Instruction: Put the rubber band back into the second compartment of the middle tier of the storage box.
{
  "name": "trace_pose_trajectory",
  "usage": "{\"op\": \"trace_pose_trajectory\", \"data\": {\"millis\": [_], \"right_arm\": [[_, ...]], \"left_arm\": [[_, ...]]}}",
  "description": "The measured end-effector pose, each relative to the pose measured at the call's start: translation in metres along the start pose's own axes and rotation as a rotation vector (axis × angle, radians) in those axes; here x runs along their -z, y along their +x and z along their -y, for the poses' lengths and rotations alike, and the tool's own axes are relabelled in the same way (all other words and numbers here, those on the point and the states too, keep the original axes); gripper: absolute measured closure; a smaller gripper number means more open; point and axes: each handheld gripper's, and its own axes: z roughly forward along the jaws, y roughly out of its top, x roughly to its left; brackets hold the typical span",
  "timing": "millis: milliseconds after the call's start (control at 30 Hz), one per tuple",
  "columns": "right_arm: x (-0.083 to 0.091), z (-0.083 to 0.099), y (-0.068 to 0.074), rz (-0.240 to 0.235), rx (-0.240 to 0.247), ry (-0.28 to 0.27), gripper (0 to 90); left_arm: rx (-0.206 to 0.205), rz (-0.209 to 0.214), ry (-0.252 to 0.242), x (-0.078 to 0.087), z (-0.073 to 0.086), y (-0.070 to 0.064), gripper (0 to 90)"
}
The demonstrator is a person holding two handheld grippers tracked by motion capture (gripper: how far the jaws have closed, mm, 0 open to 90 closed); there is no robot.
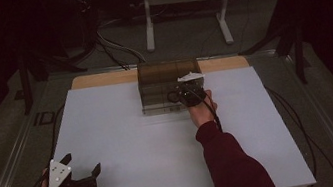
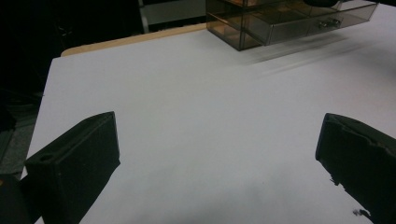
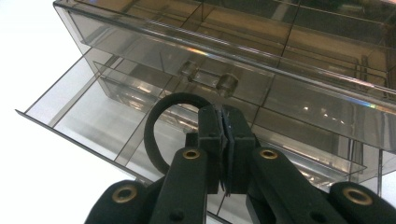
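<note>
Left gripper (image 1: 86, 174) idle near-left on white mat (image 1: 127, 145), jaws wide apart, empty. Right gripper (image 3: 224, 126) at far centre, jaws pinched on black band (image 3: 156, 126), over open lower drawer (image 3: 88, 112) of clear organizer (image 1: 162, 81). Band likely light, soft, floppy; grip anywhere on loop.

The drawer unit (image 1: 169, 85) sits at the mat's (image 1: 127, 145) far edge, its lower drawer (image 3: 93, 121) pulled out
</note>
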Motion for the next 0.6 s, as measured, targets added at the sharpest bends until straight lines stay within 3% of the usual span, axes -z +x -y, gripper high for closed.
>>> {"op": "trace_pose_trajectory", "data": {"millis": [600], "right_arm": [[-0.0083,0.0024,0.0006,0.013,-0.003,0.019,88.0]], "left_arm": [[-0.003,0.004,0.0,-0.0001,-0.0001,-0.0003,0.4]]}}
